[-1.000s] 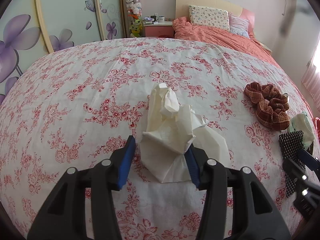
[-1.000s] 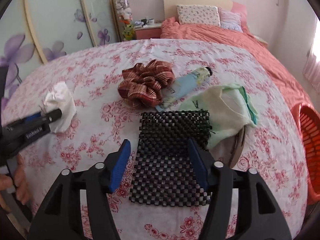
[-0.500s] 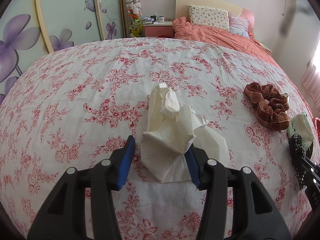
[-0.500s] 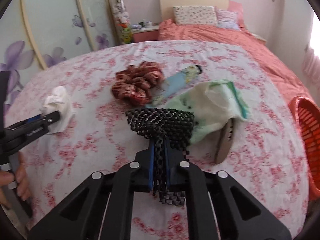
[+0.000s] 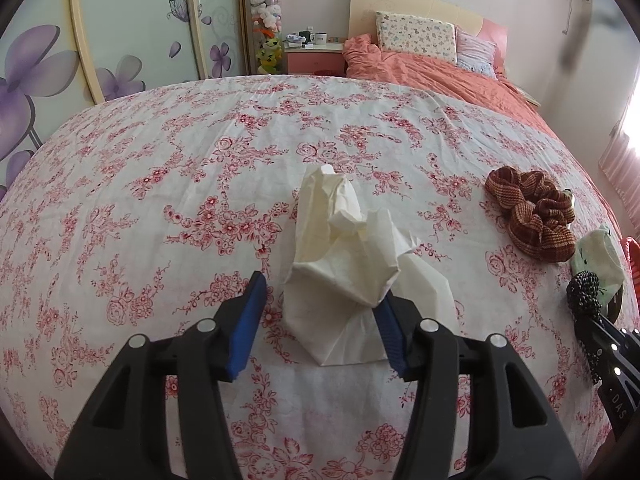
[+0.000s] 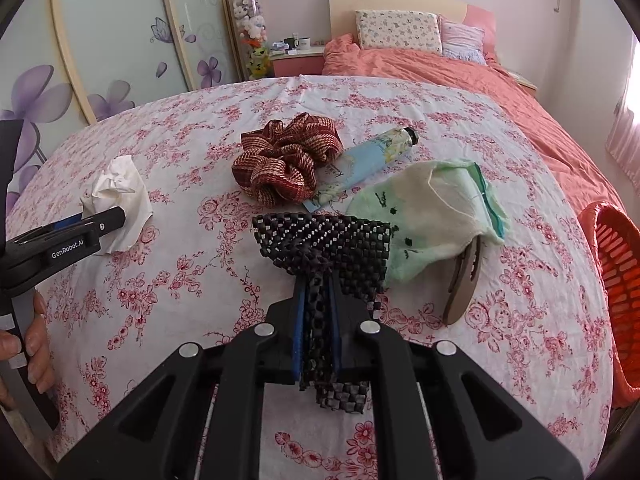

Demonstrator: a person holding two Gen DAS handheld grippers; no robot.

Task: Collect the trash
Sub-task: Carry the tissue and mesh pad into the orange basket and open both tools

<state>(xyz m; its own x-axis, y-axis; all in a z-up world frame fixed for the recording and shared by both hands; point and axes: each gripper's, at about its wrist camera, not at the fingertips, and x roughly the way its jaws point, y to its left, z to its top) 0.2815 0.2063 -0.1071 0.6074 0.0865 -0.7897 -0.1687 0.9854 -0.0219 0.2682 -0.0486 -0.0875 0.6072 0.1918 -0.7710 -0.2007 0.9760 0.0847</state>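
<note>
A crumpled white tissue (image 5: 352,264) lies on the flowered cloth between the open jaws of my left gripper (image 5: 318,316); the right pad touches it. The tissue also shows in the right wrist view (image 6: 120,196), with the left gripper (image 6: 108,220) by it. My right gripper (image 6: 316,316) is shut on a black mesh mat (image 6: 324,240), bunched and lifted. The mat also shows in the left wrist view (image 5: 584,292) at the right edge.
A brown plaid scrunchie (image 6: 284,160), a blue-green tube (image 6: 368,160), a pale green sock (image 6: 432,216) and a round tan disc (image 6: 464,280) lie on the cloth. An orange basket (image 6: 616,264) stands beyond the right edge. A bed is behind.
My right gripper closed on the black mesh mat and bunched it up off the cloth. My left gripper stayed open around the tissue.
</note>
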